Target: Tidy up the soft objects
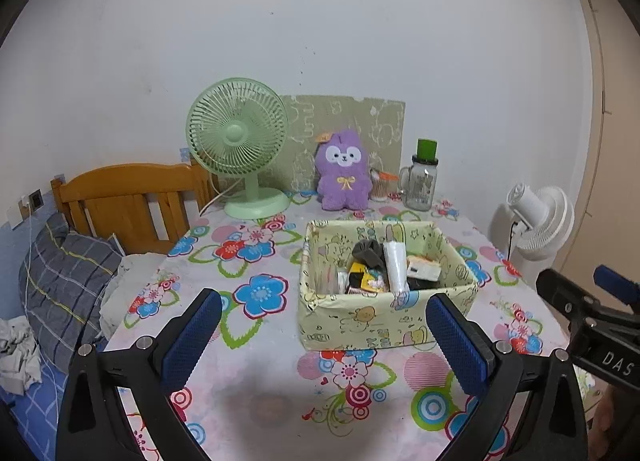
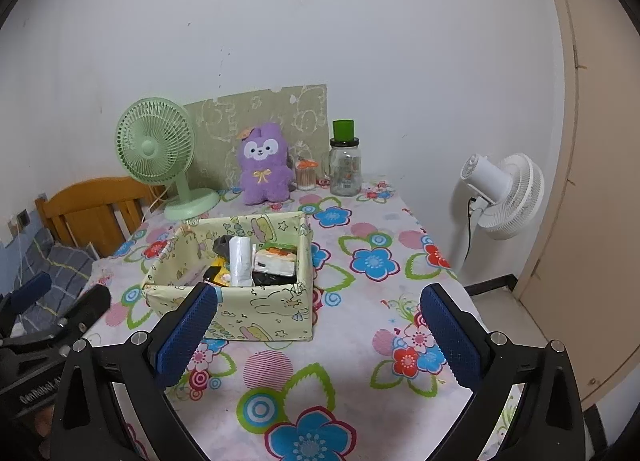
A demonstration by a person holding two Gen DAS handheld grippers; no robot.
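Left gripper [image 1: 324, 329]: blue-padded fingers spread wide, nothing between them, held above the floral tablecloth [image 1: 256, 365]. Right gripper [image 2: 318, 325]: fingers likewise spread, nothing held. Just beyond both stands the yellow-green patterned storage box [image 1: 384, 321], containing a grey cloth item [image 1: 368, 251], a white roll [image 1: 394, 265] and assorted packets. The purple plush toy [image 1: 344, 171] sits upright at the table's far edge, well apart from both grippers, between the green desk fan [image 1: 238, 141] and a glass jar [image 1: 422, 181]. White fan [image 2: 504, 193] stands off-table, right.
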